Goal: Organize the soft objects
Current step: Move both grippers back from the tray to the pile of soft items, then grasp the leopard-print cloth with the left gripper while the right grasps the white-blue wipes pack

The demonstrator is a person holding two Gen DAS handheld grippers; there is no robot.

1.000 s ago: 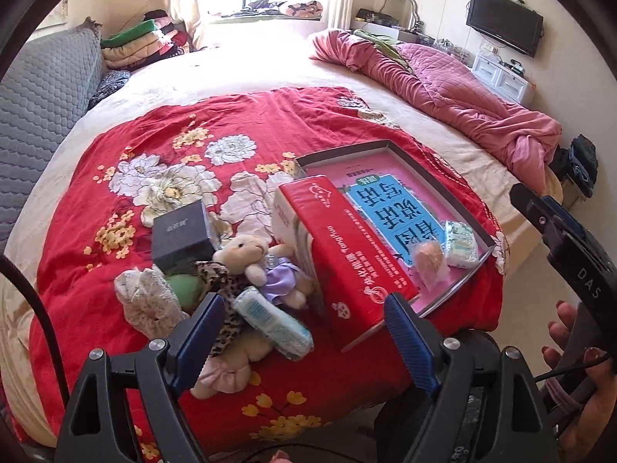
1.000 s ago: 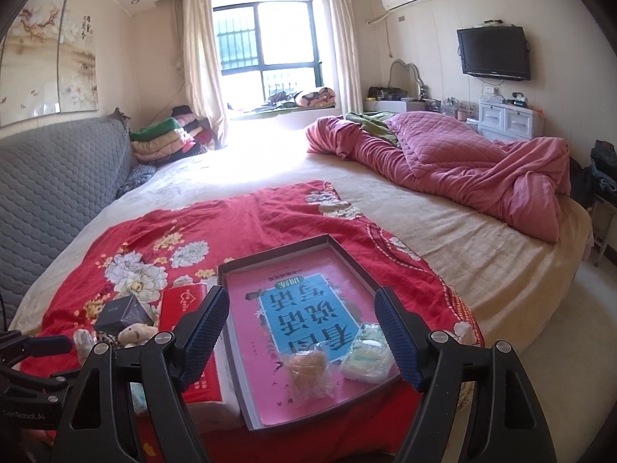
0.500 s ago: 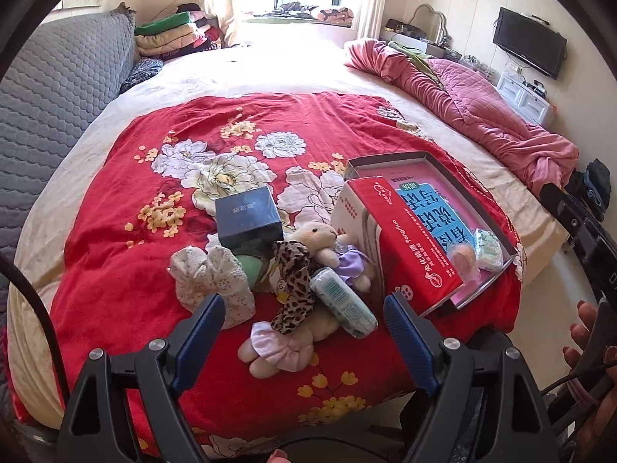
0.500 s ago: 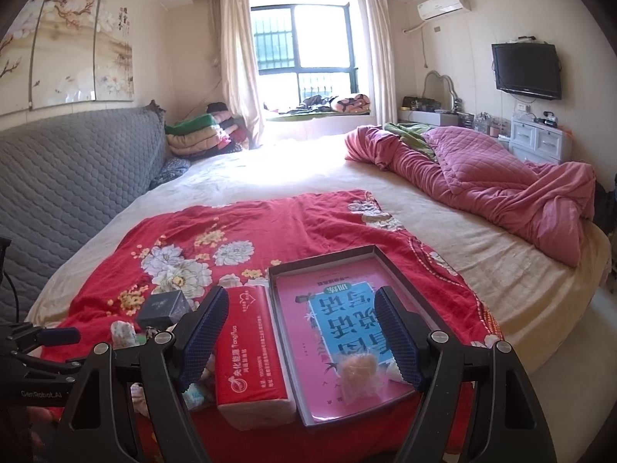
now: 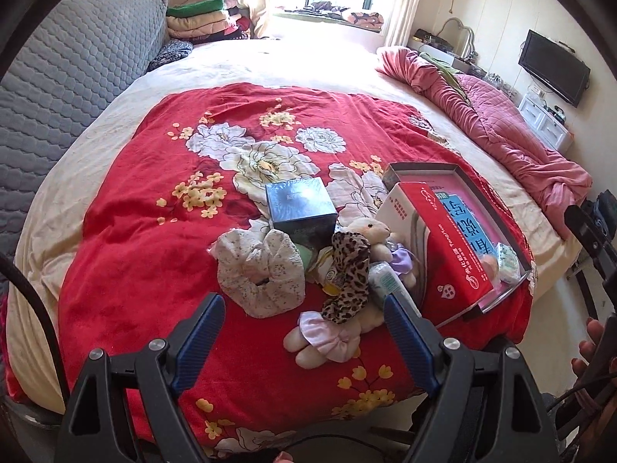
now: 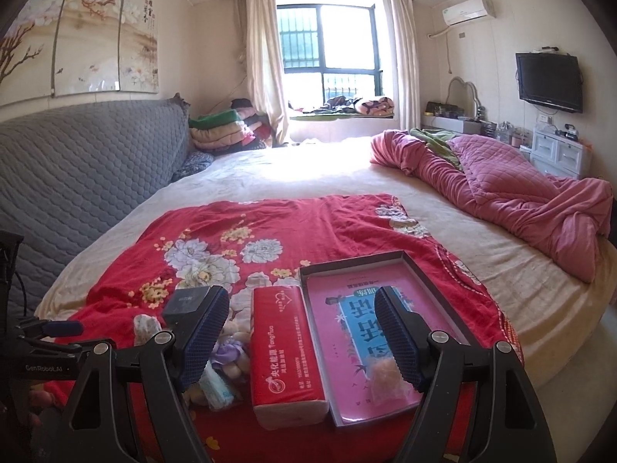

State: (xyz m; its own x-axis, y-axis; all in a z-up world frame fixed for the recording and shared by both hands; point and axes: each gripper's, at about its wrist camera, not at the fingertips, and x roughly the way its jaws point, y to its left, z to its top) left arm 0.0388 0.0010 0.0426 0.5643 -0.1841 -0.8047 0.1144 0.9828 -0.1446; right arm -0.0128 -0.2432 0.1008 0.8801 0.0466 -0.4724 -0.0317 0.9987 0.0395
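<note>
A: Position of the soft things?

B: All heaped near the foot of the bed, on the red floral blanket [image 5: 146,231]. A pale floral scrunchie [image 5: 258,274] lies leftmost. Beside it, a cream plush toy [image 5: 366,231] on its back, a leopard-print scrunchie [image 5: 347,274] draped across its body. A small tissue pack [image 5: 389,281] leans against the toy's far side, with something lilac behind it, too bunched to name.

A: Hard items?

B: A dark cube box [image 5: 300,204] stands just behind the heap, touching it. A red tissue brick [image 6: 285,351] lies between the heap and the shallow grey tray [image 6: 358,260]. The tray has a pink and blue book as its floor; a small peach-coloured packet [image 6: 385,380] and a pale wrapped pack [image 5: 507,262] sit at its near end.

A: Grippers?

B: Left gripper [image 5: 300,332] hangs above the heap, tilted down, jaws spread wide, nothing between the pads. Right gripper [image 6: 302,332] sits lower and flatter, aimed over the tissue brick and the tray, jaws also wide and empty. Neither touches anything.

A: The person?

B: Only fingers [image 5: 588,347] at the right edge of the left view.
</note>
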